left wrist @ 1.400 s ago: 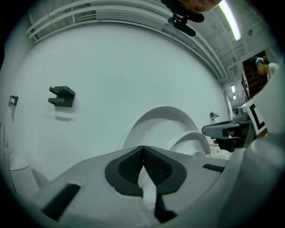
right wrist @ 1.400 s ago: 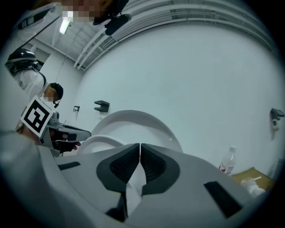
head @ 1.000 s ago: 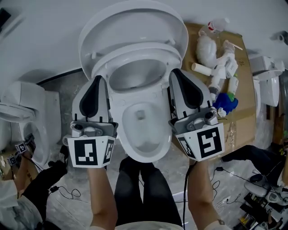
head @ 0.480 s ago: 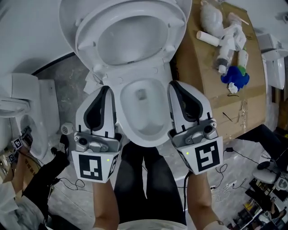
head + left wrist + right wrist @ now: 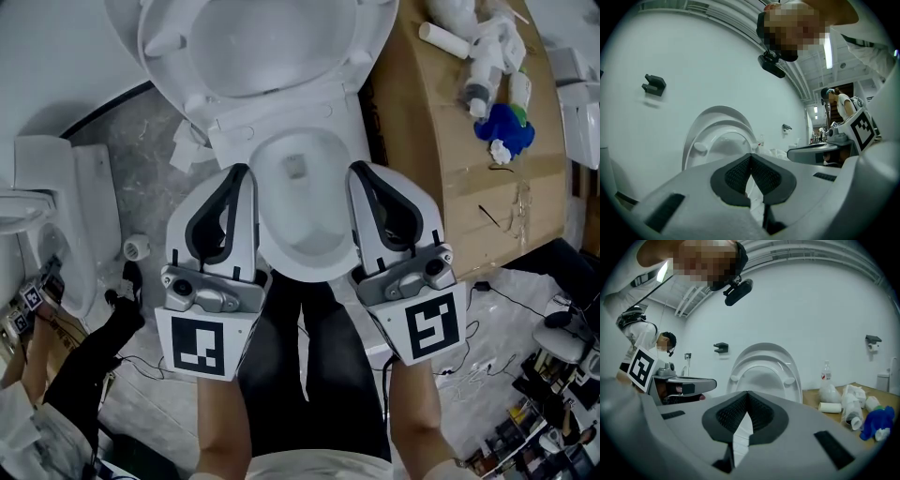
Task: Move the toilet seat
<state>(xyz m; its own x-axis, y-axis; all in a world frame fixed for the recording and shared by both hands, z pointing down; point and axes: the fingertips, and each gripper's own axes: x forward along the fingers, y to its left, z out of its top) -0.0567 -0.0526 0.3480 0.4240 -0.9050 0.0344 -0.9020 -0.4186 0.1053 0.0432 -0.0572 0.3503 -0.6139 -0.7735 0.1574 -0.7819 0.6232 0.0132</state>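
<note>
The white toilet seat (image 5: 267, 56) stands raised against the lid, over the open bowl (image 5: 298, 246). It also shows upright in the left gripper view as the seat (image 5: 717, 140) and in the right gripper view as the seat (image 5: 764, 367). My left gripper (image 5: 240, 176) is beside the bowl's left rim and my right gripper (image 5: 360, 172) beside its right rim. Both are apart from the seat. The left gripper (image 5: 751, 155) and the right gripper (image 5: 747, 393) are shut with nothing between their pads.
A cardboard box (image 5: 441, 178) right of the toilet carries bottles, a paper roll and a blue toy (image 5: 504, 127). A second toilet (image 5: 47, 234) stands at the left, with a tissue roll (image 5: 137, 248) on the floor. Cables lie near the person's legs.
The seat, which stood away from the lid a second ago, now rests against it. Both grippers have drawn back from the seat toward the bowl's front and sunk lower, still shut.
</note>
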